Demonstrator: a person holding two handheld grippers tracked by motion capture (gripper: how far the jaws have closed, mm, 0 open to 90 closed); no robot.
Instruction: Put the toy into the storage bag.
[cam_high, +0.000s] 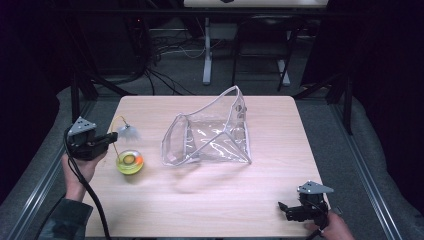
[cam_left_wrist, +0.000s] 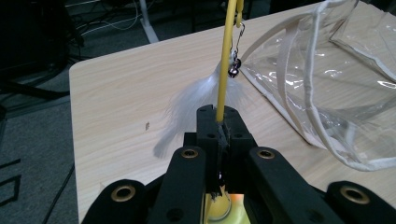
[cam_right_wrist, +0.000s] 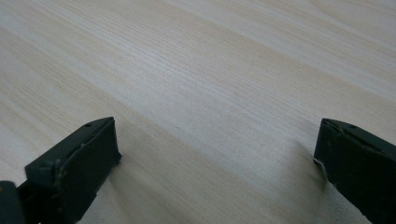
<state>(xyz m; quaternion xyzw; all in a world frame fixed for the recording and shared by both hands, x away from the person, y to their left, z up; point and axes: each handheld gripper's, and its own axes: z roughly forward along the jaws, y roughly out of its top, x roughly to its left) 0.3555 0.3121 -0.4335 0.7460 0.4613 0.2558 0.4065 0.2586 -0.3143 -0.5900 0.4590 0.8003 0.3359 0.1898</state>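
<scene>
Our left tongs (cam_left_wrist: 218, 122) pinch the yellow wand (cam_left_wrist: 226, 60); our right tongs (cam_high: 286, 210) stand wide. The feather (cam_left_wrist: 187, 109) may snag the clear bag (cam_high: 210, 135).

I see a light wooden table (cam_high: 210, 210) carrying a clear plastic bag (cam_high: 210, 137) and a yellow round toy base (cam_high: 129, 162).

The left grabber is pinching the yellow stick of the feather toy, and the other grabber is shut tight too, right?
Not quite. The left gripper does pinch the yellow stick of the feather toy, but the right gripper is open: the right gripper view shows its jaws wide apart over bare table.
</scene>
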